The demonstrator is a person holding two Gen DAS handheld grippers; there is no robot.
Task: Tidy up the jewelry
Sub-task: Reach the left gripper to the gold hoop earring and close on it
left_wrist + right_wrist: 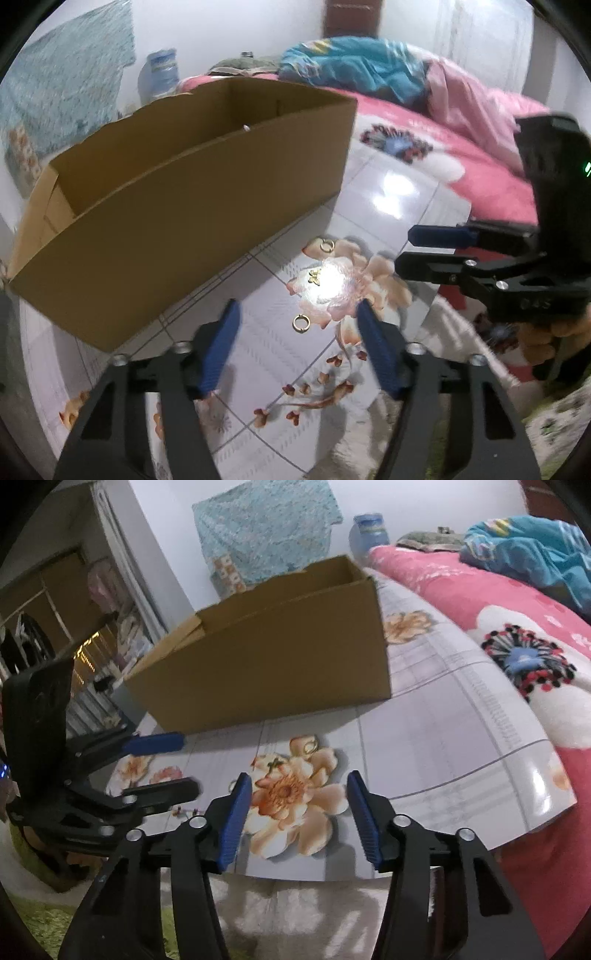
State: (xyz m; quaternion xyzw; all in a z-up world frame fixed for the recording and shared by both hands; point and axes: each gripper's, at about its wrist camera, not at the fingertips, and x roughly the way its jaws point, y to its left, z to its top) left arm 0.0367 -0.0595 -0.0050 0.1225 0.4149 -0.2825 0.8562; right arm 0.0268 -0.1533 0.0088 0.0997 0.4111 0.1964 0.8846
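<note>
Three small gold jewelry pieces lie on the glossy flower-print table top: a ring nearest my left gripper, a small butterfly-shaped piece beside a light glare, and another ring farther off. My left gripper is open and empty, hovering just short of the near ring. My right gripper is open and empty above a printed flower; it also shows at the right of the left wrist view. An open brown cardboard box stands on the table to the left, also in the right wrist view.
A bed with a pink flowered blanket and a blue quilt lies behind and right of the table. A water jug stands at the wall. A white fluffy rug and green mat lie below the table's front edge.
</note>
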